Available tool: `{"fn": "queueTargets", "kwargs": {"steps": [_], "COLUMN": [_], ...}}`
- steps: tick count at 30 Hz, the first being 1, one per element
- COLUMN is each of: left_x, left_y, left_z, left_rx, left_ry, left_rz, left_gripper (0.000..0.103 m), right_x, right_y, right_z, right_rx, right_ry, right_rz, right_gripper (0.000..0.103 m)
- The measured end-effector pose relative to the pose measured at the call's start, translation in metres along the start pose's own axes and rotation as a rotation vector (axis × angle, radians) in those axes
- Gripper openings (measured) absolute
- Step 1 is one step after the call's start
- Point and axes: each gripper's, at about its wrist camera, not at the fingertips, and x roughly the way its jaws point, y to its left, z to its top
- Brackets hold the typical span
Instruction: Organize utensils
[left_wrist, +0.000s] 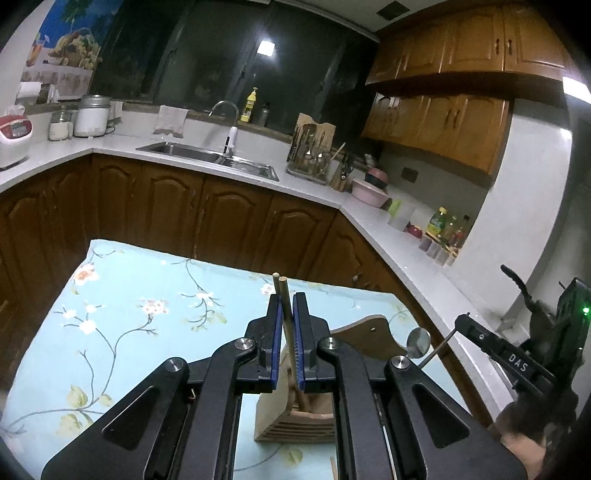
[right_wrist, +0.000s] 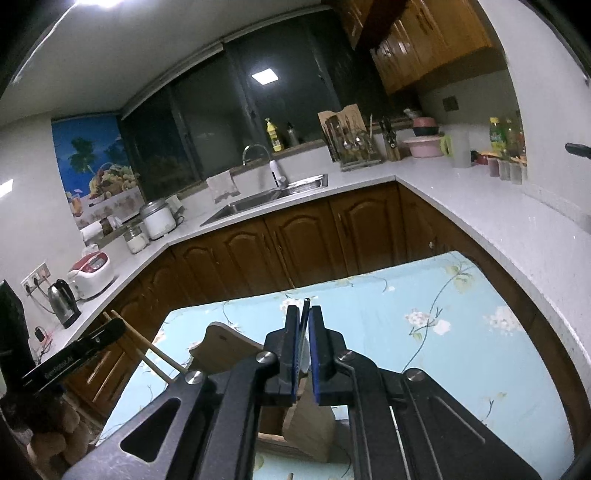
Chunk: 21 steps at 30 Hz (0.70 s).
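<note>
My left gripper (left_wrist: 287, 301) is shut on a pair of wooden chopsticks (left_wrist: 283, 291), held upright with their lower ends in the wooden utensil holder (left_wrist: 295, 421) on the table. My right gripper (right_wrist: 303, 314) is shut on the handle of a metal spoon (right_wrist: 305, 314); its bowl (left_wrist: 418, 342) shows in the left wrist view, to the right above the holder. In the right wrist view the chopsticks (right_wrist: 155, 354) slant at left, held by the left gripper (right_wrist: 110, 330), and the holder (right_wrist: 225, 347) stands just below both grippers.
The table carries a light-blue floral cloth (left_wrist: 147, 306). Behind it run dark wooden cabinets (left_wrist: 229, 218) and a white counter with a sink (left_wrist: 210, 155), a dish rack (left_wrist: 314, 155), pink bowls (left_wrist: 369, 190), bottles (left_wrist: 443, 229), a rice cooker (left_wrist: 13, 140) and a kettle (right_wrist: 64, 302).
</note>
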Motion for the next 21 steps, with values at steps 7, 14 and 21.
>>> {"fn": "queueTargets", "kwargs": {"steps": [7,14,21], "left_x": [0.0,-0.04,-0.089], "left_y": [0.003,0.005,0.02], "left_z": [-0.001,-0.001,-0.019], "left_rx": [-0.015,-0.078,-0.162], "left_ry": [0.033,-0.025,-0.066], "left_rz": [-0.007,-0.024,0.013], "left_gripper": [0.023,0.076,0.101], "right_x": [-0.001,-0.033,-0.08], "right_y": [-0.005,-0.014,-0.019], "right_z": [0.0,0.004,-0.005], "right_rx": [0.021,0.066,0.088], "right_ry": [0.014,-0.057,-0.114], "right_rz": [0.011,0.037,0.058], "right_gripper": [0.016,0.079,0.102]}}
